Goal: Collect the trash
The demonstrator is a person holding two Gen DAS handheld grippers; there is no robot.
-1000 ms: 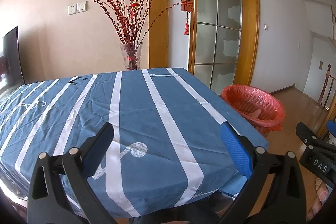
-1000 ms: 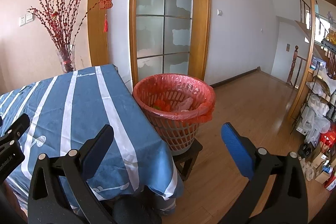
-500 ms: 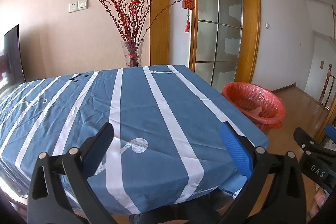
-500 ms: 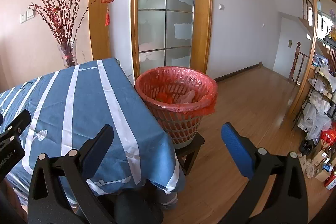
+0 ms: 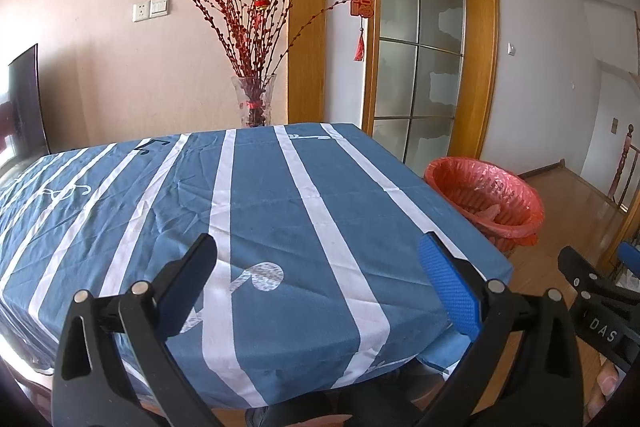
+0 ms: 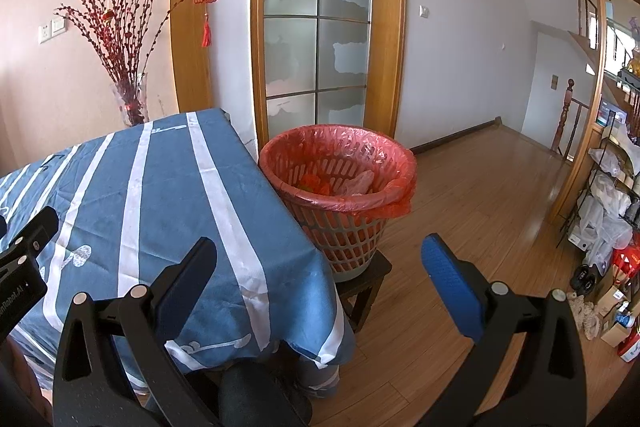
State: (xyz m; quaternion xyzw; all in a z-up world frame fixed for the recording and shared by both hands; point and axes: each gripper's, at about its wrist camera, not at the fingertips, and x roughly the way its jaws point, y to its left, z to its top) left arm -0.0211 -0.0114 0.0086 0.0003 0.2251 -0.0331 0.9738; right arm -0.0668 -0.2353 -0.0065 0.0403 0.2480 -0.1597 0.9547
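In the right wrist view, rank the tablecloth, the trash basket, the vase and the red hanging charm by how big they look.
1. Tablecloth, largest.
2. Trash basket.
3. Vase, counting the glass only; it stands farther from the camera, so its true size is unsure.
4. Charm, smallest, also far back.

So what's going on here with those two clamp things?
A person is holding a two-finger tool in each hand to collect trash. Right now both the left tool and the right tool are open and hold nothing, hovering near the edge of a table with a blue striped cloth. No trash shows on the cloth. Beside the table, a basket lined with a red bag sits on a small stool and already has some items in it.
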